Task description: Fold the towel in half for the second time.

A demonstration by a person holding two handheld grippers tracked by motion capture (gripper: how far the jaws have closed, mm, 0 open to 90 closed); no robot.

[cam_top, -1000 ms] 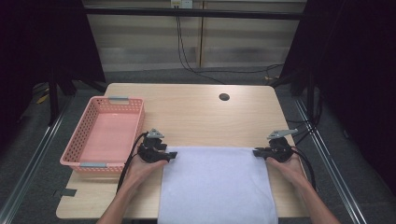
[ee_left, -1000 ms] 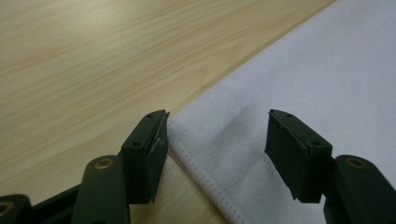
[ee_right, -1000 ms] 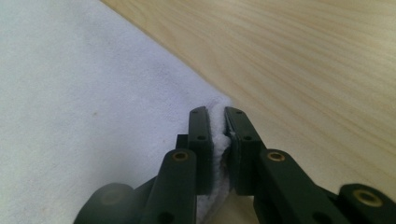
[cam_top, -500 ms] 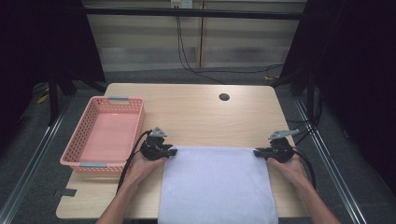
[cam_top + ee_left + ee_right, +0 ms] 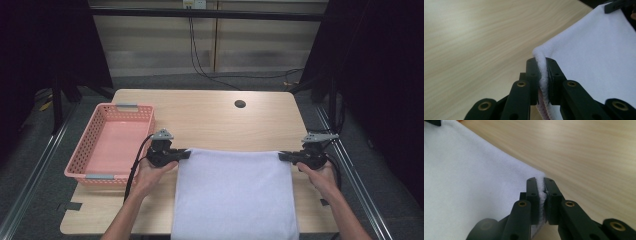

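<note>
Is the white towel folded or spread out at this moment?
Spread out: the towel lies as one flat sheet, its far corners pinched by the left gripper and right gripper.

My worktop point(image 5: 210, 120) is a light wood-grain board with a round dark hole point(image 5: 240, 104) near its far edge. A pink basket point(image 5: 111, 145) sits at its left side. A white towel point(image 5: 234, 195) covers the near middle.

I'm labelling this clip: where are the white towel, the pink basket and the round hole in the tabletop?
white towel point(image 5: 232, 195), high view, middle of the cloth.
pink basket point(image 5: 84, 147), high view, left wall.
round hole point(image 5: 240, 104), high view, its centre.
</note>
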